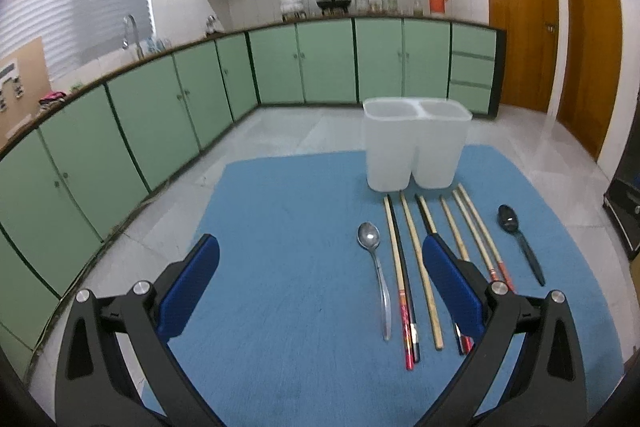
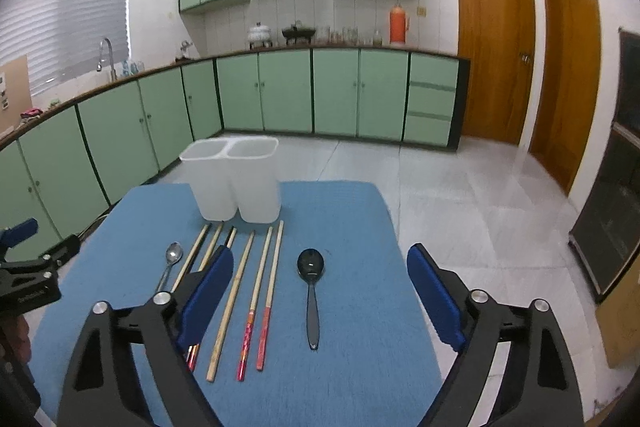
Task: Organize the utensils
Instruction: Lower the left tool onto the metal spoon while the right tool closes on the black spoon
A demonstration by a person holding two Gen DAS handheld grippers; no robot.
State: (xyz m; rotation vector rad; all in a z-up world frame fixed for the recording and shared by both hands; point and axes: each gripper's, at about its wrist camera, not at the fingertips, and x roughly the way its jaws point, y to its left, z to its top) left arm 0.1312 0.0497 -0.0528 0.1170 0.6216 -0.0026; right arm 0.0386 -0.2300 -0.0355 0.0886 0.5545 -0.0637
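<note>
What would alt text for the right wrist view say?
An open gripper hovers over a blue mat holding a black spoon, chopsticks and a metal spoon. Behind them stands an empty white two-part holder.

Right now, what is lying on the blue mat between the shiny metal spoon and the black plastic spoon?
A row of chopsticks, side by side, lies between the shiny metal spoon and the black plastic spoon; both wrist views show it.
</note>
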